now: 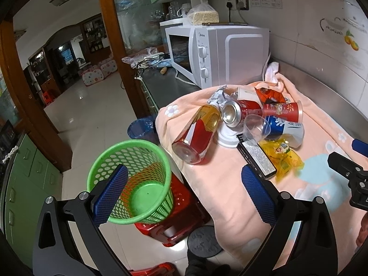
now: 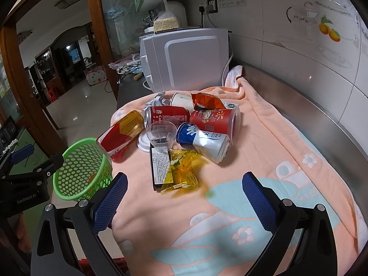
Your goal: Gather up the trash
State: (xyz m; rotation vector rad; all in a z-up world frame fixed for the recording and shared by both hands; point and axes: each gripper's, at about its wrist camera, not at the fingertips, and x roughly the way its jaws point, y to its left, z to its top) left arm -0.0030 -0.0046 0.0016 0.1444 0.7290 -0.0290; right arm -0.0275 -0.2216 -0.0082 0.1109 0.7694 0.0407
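The worktop [image 2: 322, 124] runs along the tiled wall, and a peach blanket [image 2: 264, 161] with pale blue shapes and flowers covers most of it in front of me. Behind the blanket stands a white microwave [image 1: 216, 53] with a bag of grain [image 1: 204, 16] on top. Off the worktop's edge, on a red stool [image 1: 184, 209], stands my green basket [image 1: 131, 184] with nothing in it.

The trash lies heaped on the blanket's far half. Nearest the edge is a red and gold can [image 1: 197, 133] on its side, and next to it a red cola can [image 2: 170, 116], also tipped over. Right of that lies a red paper cup [image 2: 214, 119] with a cartoon print, and touching it in front, a blue and white can [image 2: 204, 141]. A clear plastic cup [image 2: 161, 135] leans over a white lid [image 2: 143, 143]. Closest to me are a black box [image 2: 159, 169] and, partly over it, a yellow wrapper [image 2: 181, 172]. At the back sit a white paper cup [image 2: 180, 100], an orange snack bag [image 2: 207, 101] and crumpled foil [image 2: 158, 99].

My left hand-held gripper [image 1: 184, 184] hovers spread wide, one finger over the basket, the other over the blanket, holding nothing. My right hand-held gripper [image 2: 184, 191] is also spread wide and bare, just short of the yellow wrapper
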